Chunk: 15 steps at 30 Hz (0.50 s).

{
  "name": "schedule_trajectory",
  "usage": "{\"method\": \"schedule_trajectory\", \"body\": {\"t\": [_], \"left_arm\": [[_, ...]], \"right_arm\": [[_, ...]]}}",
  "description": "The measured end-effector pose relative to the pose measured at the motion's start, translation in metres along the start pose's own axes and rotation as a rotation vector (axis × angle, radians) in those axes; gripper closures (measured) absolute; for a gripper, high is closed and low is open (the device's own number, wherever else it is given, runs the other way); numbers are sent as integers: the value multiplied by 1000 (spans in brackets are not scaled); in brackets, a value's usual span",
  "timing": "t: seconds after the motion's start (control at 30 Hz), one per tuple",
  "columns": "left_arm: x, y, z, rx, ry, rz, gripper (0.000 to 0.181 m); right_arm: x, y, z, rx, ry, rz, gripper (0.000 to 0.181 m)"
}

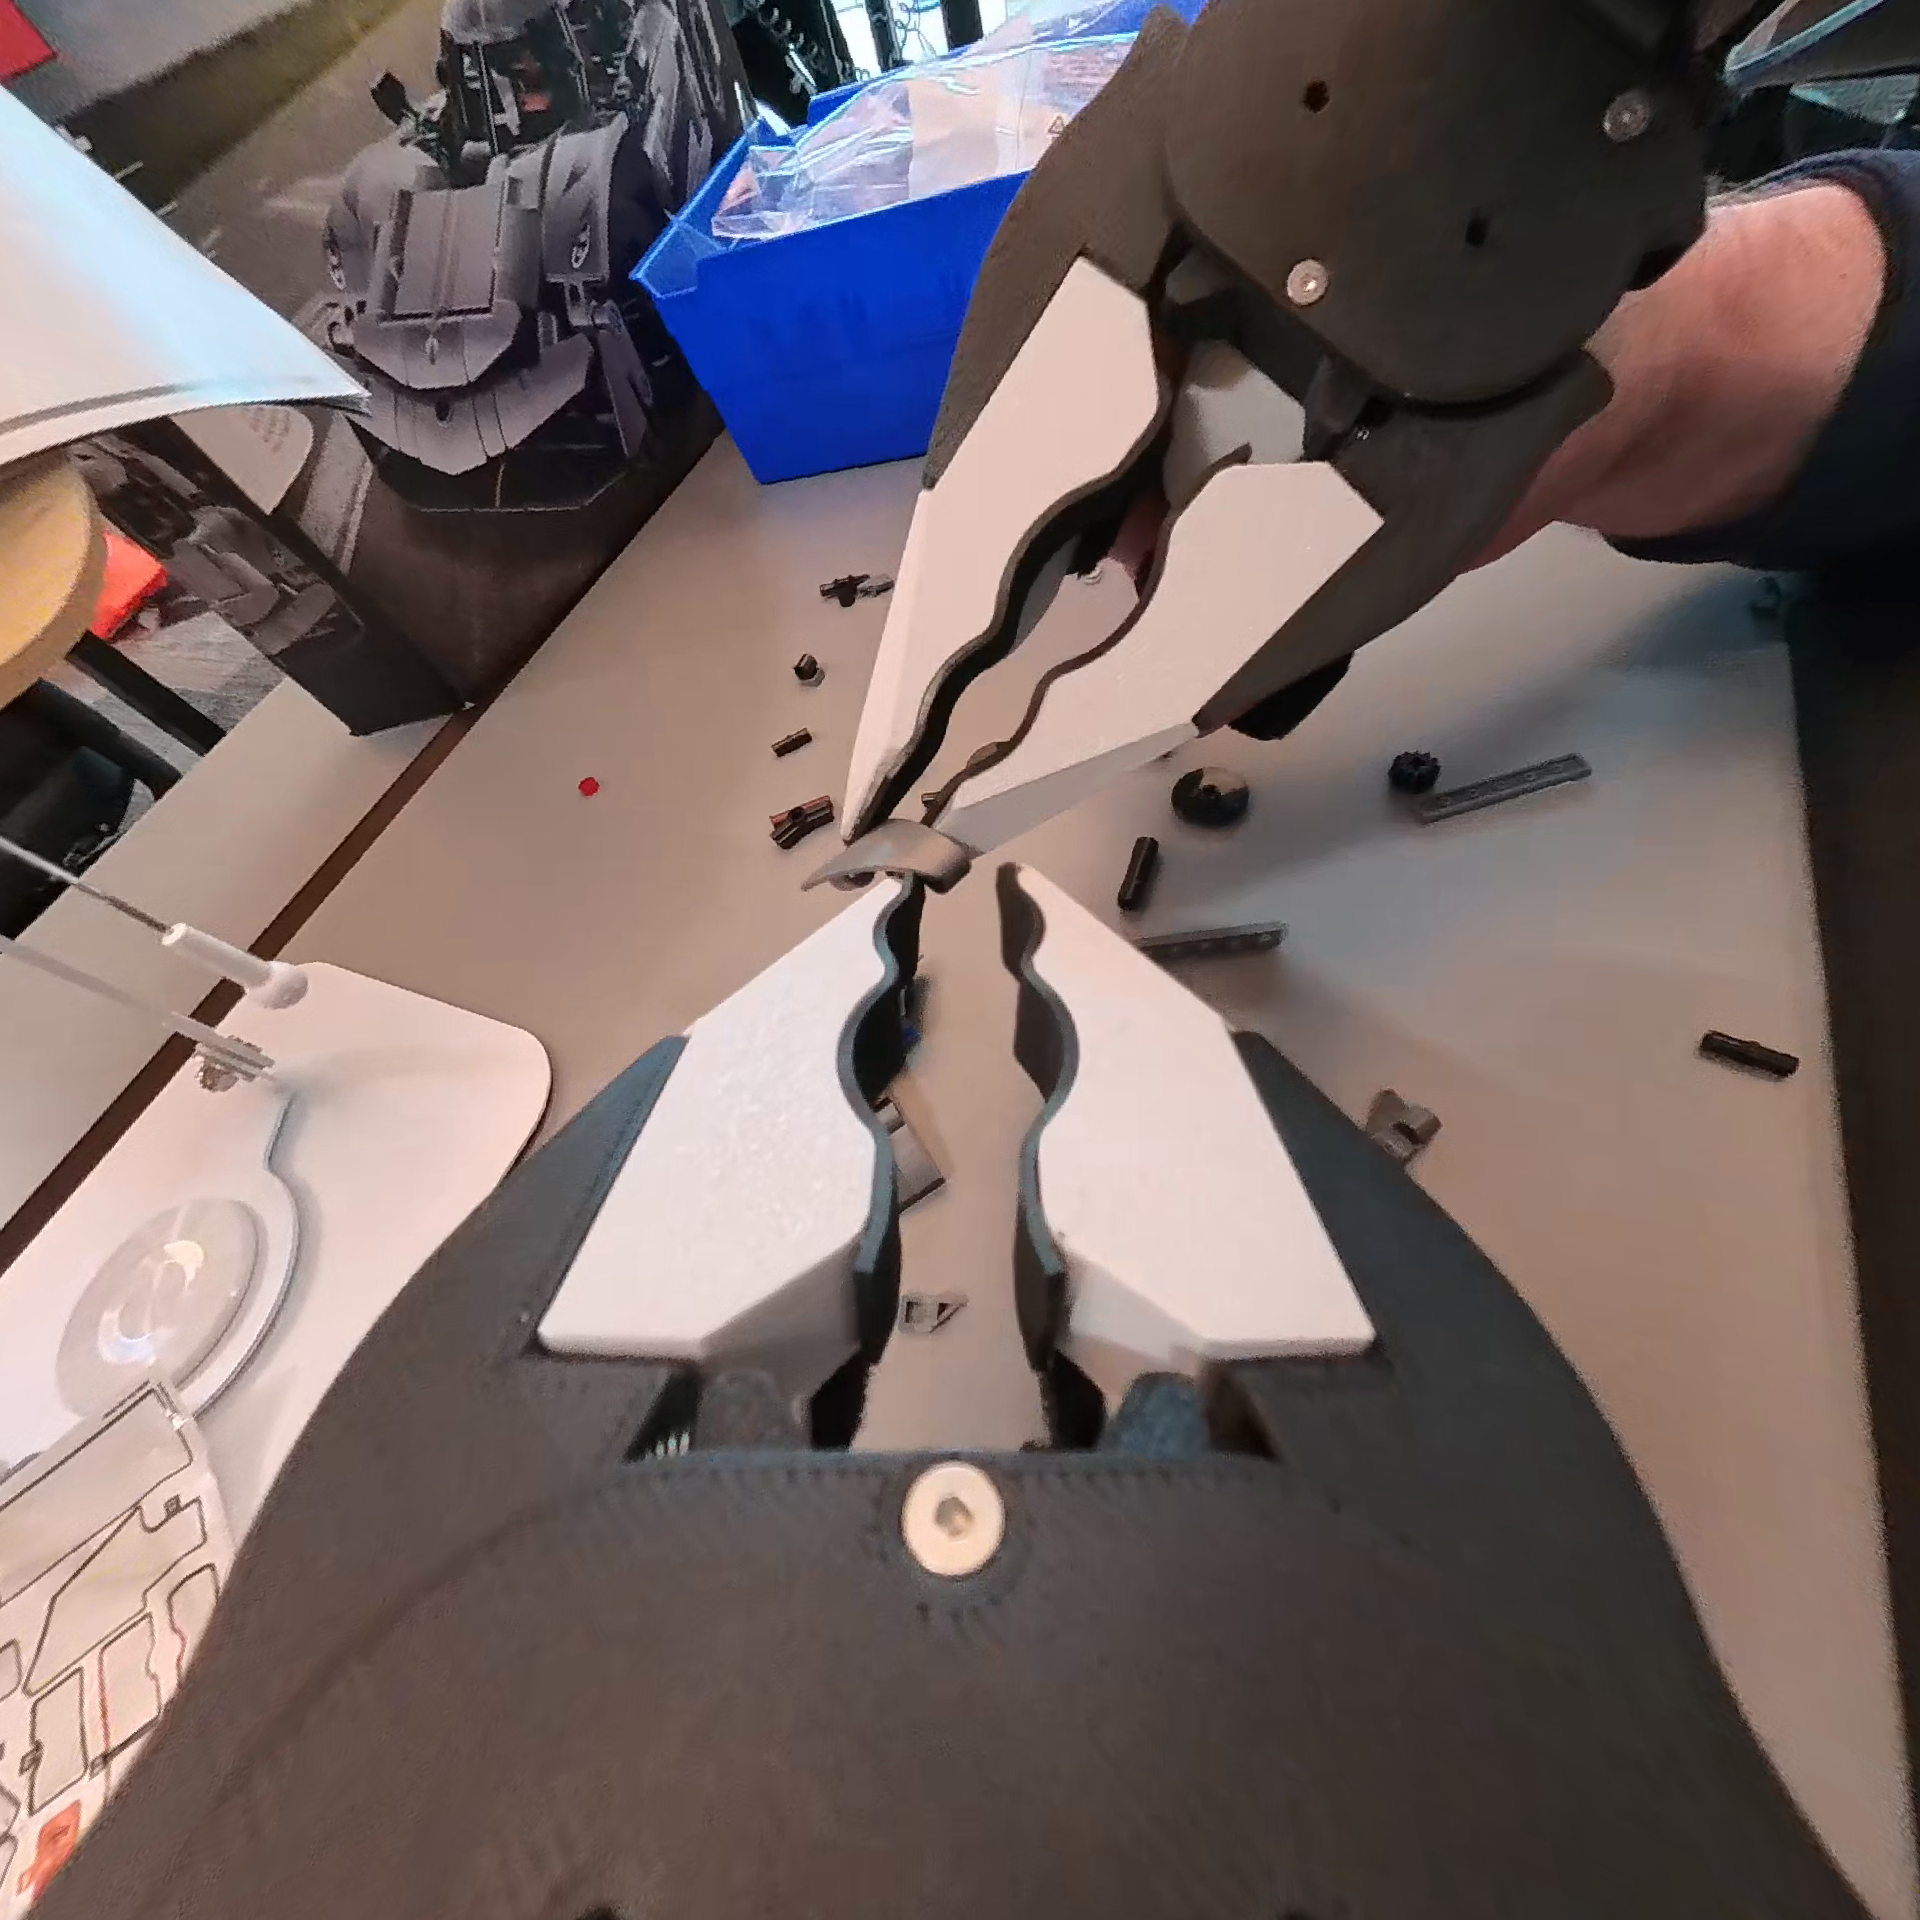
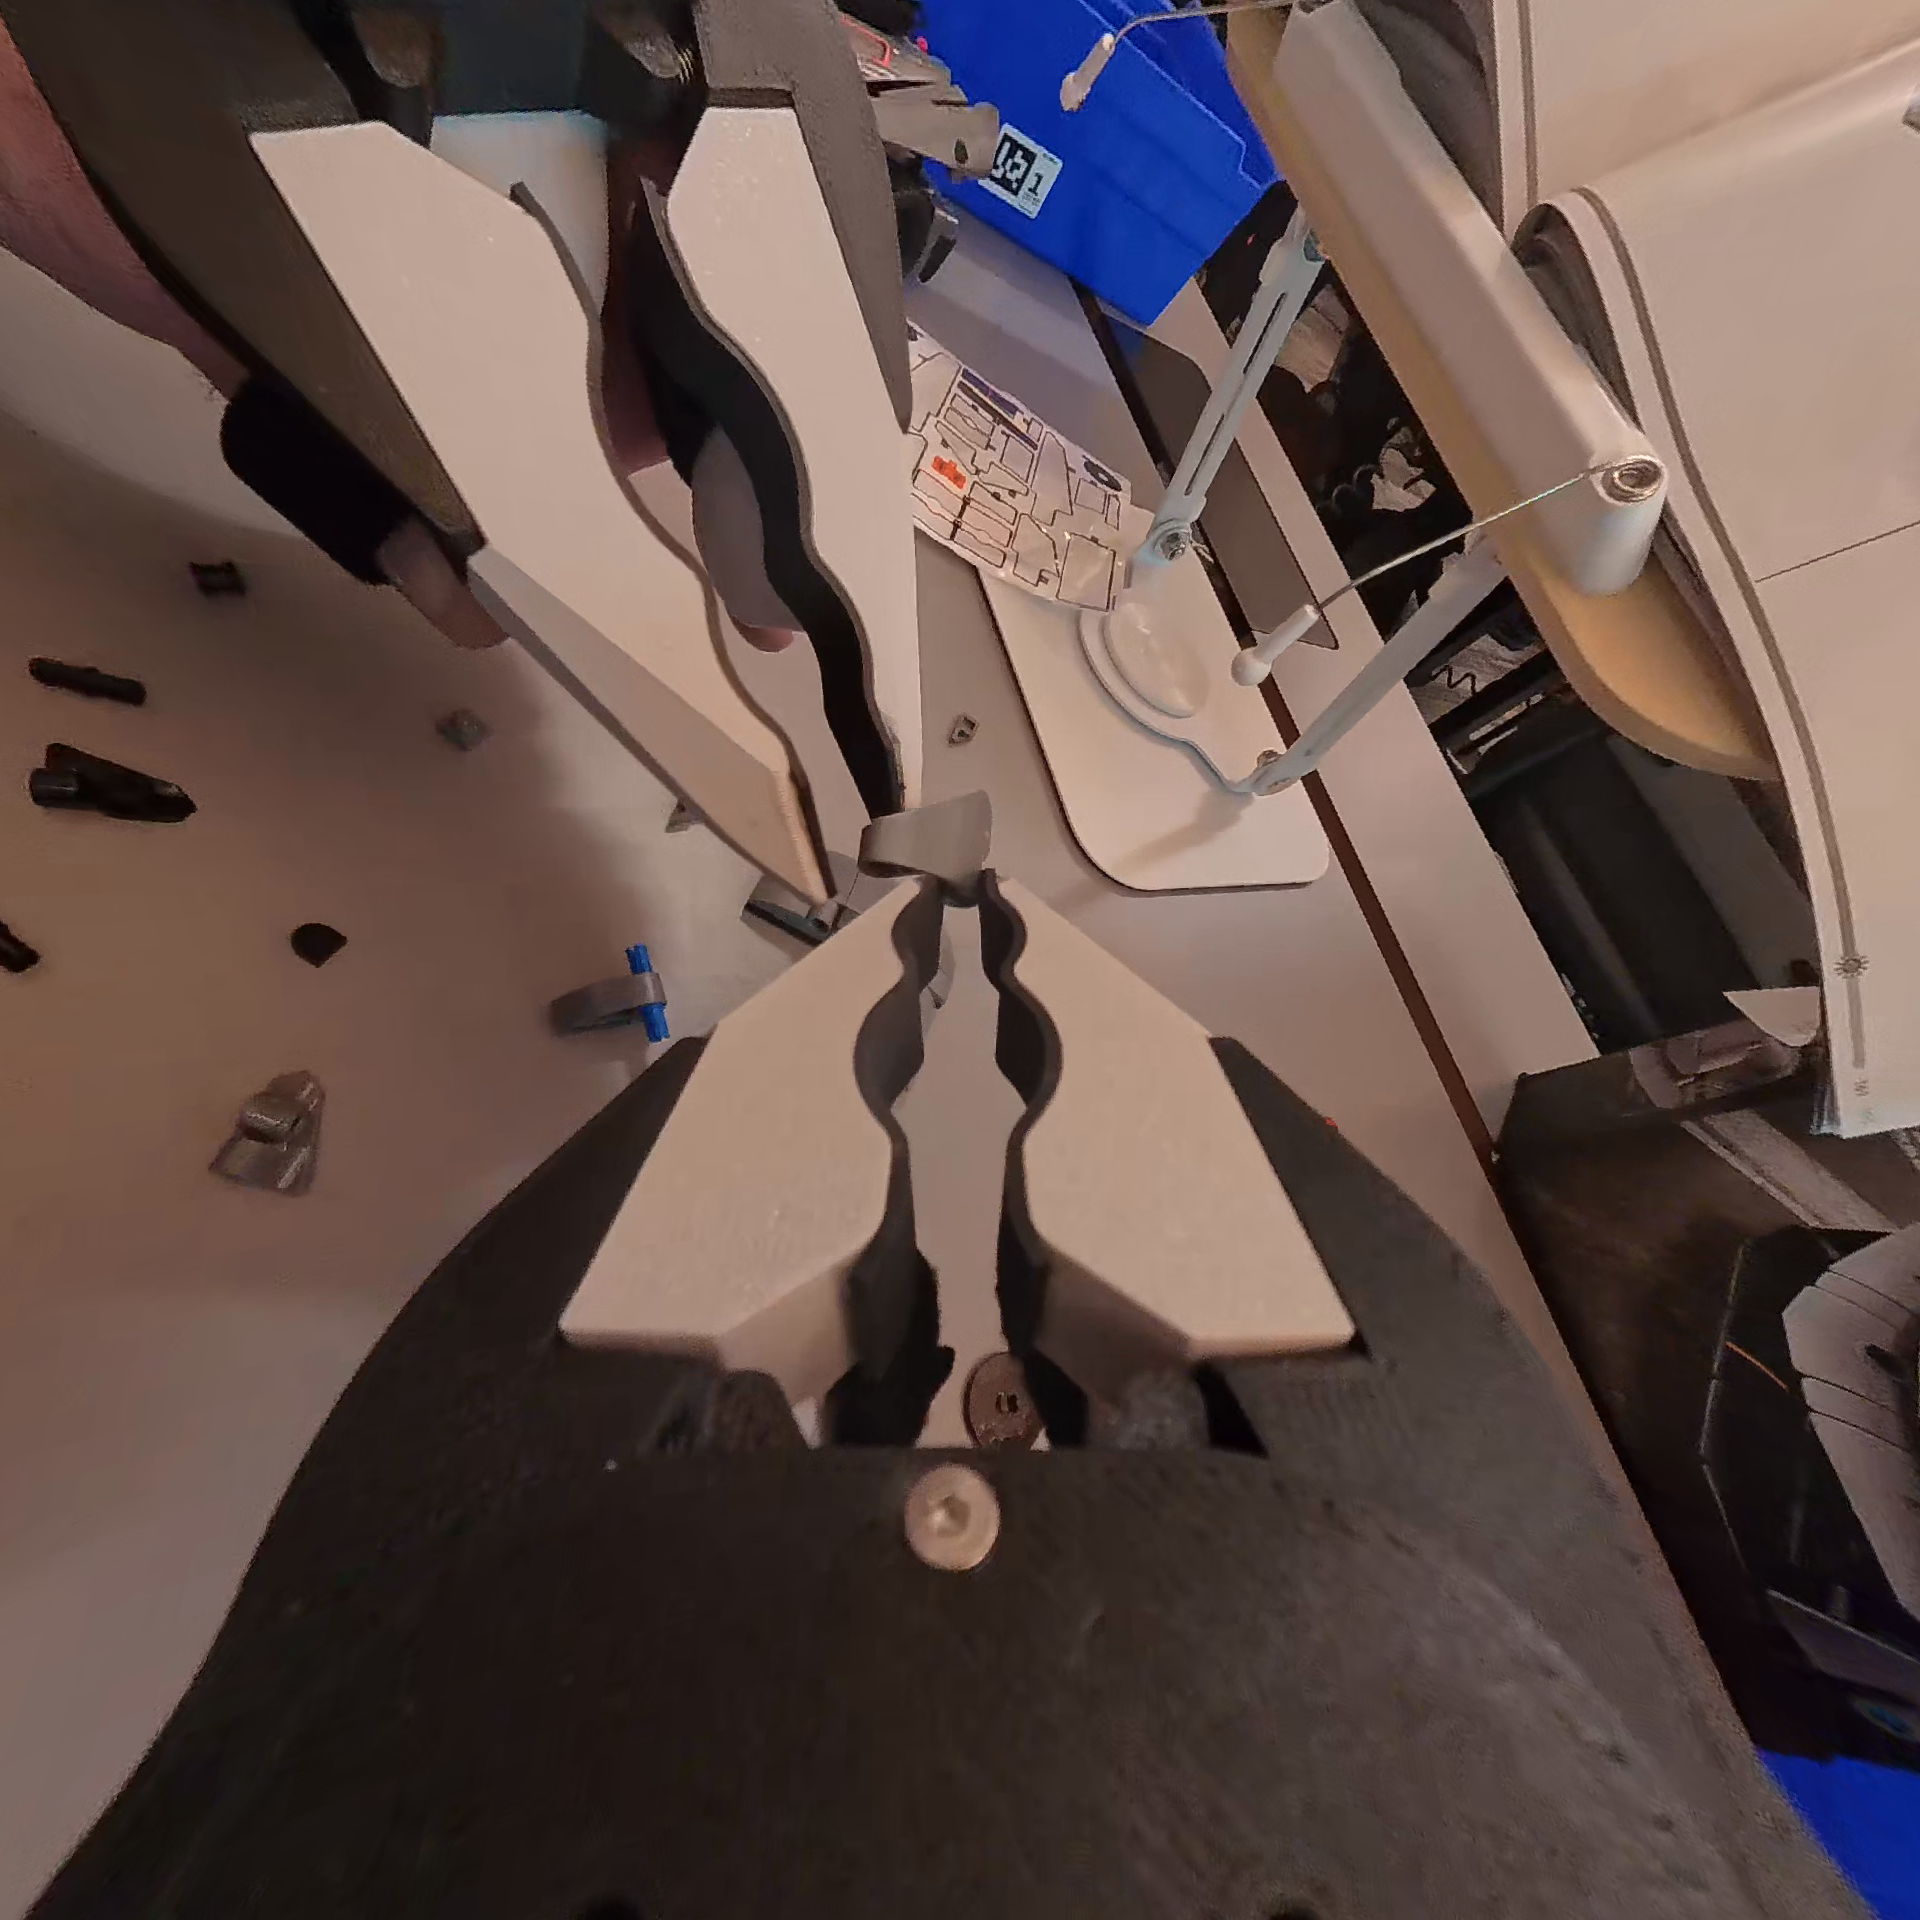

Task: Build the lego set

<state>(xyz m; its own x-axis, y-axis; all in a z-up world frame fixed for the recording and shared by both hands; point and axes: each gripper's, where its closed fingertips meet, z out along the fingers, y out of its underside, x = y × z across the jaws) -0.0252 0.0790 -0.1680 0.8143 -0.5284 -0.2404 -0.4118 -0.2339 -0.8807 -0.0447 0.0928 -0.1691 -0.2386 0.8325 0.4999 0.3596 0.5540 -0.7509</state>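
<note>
A small curved grey lego piece point(image 1: 896, 847) sits just above the pale grey counter point(image 1: 582, 894), caught between the two grippers that meet tip to tip over it. The right gripper point(image 1: 902, 821) comes down from above with its tips pinched together on the piece's upper edge; seen from its own camera, the right gripper point(image 2: 956, 883) has its tips nearly closed on the same grey piece point(image 2: 930, 831). The left gripper point(image 1: 951, 878) stands with a narrow gap between its tips, one tip touching the piece; whether it truly grips cannot be told. Around them the counter is strewn with loose parts: black pins point(image 1: 1749, 1051), a dark round piece point(image 1: 1210, 795), a grey beam point(image 1: 1507, 787), a tiny red stud point(image 1: 588, 785). Farther back stands a blue bin point(image 1: 831, 312) holding clear bags, beside a dark lego box point(image 1: 457, 364). To the left a white stand base point(image 1: 416, 1091) carries a sticker sheet point(image 1: 94, 1558).
</note>
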Motion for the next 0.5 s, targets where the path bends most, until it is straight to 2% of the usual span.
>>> {"method": "schedule_trajectory", "body": {"t": [0.3, 0.5], "left_arm": [[-2, 0, -1, 3, 2, 15, 176], [0, 1, -4, -3, 23, 75, 181]], "right_arm": [[0, -1, 0, -10, 18, -36, 176], [-4, 2, -1, -4, -33, -13, 176]]}}
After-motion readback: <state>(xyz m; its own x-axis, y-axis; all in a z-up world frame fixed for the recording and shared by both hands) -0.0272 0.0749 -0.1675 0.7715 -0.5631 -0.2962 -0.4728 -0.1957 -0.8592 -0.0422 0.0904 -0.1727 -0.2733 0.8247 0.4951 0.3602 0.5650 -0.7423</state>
